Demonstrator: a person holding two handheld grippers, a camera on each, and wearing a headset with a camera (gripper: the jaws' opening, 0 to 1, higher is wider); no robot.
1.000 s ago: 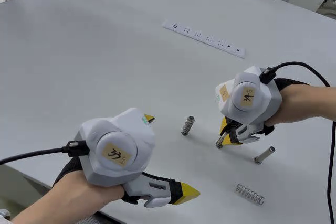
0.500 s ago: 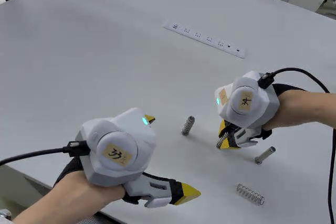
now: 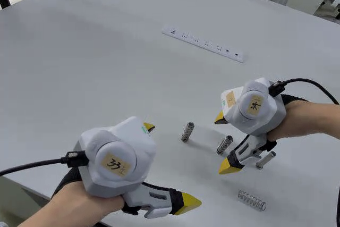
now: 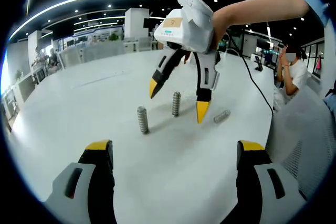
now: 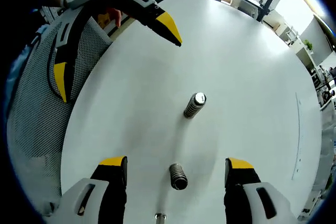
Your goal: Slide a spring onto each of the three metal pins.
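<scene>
Right gripper point(image 3: 223, 143) spread wide and empty, its jaws astride an upright sprung pin point(image 4: 176, 104).
The bare pin point(image 3: 265, 159) lies flat just right of that sprung pin, near the right gripper's nearer jaw tip, its long axis slanting up and to the right in the head view; the loose spring point(image 3: 252, 200) lies flat nearer the person; the other sprung pin point(image 3: 187, 131) stands to its left; the left gripper point(image 3: 170, 165), also open and empty, hangs well apart, so the right looks better placed to fetch it.
</scene>
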